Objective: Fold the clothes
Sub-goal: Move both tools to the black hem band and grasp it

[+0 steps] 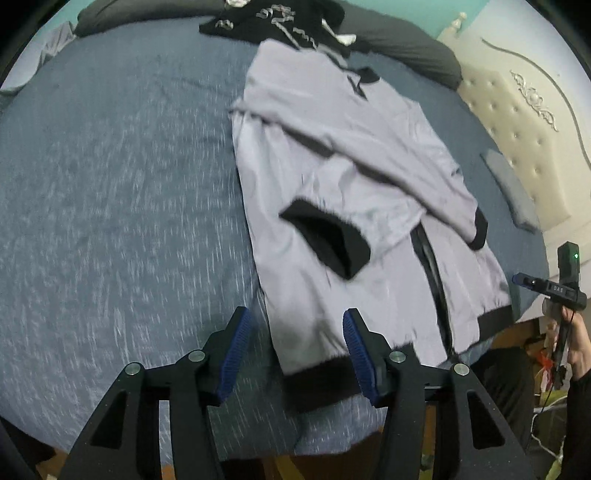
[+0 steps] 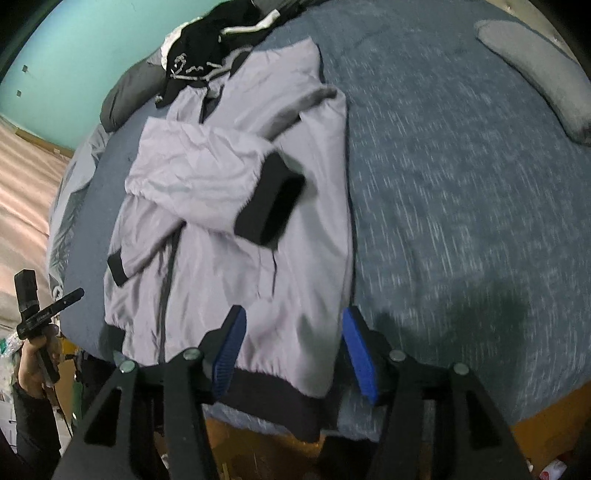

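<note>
A light grey jacket (image 1: 332, 147) with black cuffs and a black hem (image 1: 321, 384) lies flat on the blue bedsheet (image 1: 110, 184). Both sleeves are folded across its front, and one black cuff (image 1: 328, 240) rests near the middle. My left gripper (image 1: 297, 354) hovers open over the hem's left corner, its blue pads clear of the cloth. In the right wrist view the same jacket (image 2: 221, 184) shows its hem (image 2: 273, 391) at the bed's near edge. My right gripper (image 2: 291, 350) stands open over the hem's right corner, gripping nothing.
A black printed garment (image 1: 273, 18) and a dark grey pillow (image 1: 406, 48) lie at the far end of the bed. A small grey folded piece (image 1: 513, 192) sits beside a cream tufted headboard (image 1: 517, 129). A person's hand (image 2: 33, 369) shows at the bed's edge.
</note>
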`<state>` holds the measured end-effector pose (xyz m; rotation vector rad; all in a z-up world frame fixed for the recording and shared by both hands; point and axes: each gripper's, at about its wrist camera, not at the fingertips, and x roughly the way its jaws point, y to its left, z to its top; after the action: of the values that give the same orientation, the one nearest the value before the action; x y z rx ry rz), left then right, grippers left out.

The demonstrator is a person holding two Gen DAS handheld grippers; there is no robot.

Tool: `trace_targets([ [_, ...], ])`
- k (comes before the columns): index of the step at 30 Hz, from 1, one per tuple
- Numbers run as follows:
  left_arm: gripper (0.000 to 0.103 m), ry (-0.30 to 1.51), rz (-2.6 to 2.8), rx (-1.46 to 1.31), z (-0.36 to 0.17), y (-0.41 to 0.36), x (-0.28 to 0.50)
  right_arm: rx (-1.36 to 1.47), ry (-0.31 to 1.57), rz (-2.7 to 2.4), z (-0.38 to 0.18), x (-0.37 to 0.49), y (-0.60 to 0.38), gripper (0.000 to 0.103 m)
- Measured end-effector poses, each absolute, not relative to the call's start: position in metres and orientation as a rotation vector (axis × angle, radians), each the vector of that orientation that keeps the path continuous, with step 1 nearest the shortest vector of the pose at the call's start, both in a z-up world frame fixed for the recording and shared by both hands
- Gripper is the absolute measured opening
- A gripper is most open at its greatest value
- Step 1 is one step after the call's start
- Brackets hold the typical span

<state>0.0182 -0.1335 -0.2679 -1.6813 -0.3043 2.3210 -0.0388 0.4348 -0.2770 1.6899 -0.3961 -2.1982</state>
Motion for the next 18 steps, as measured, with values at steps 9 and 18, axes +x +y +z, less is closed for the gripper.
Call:
trace_targets([
  [9, 0.061, -0.342, 2.223, -1.786, -0.301, -0.125, 0.032, 1.718, -0.398, -2.171, -0.289, -0.02, 0.432, 0.059],
  [18, 0.063, -0.405, 2.177, -1.834, -0.325, -0.127, 0.035, 1.773, -0.405, -2.143, -0.304, -0.016, 0.432, 0.06],
])
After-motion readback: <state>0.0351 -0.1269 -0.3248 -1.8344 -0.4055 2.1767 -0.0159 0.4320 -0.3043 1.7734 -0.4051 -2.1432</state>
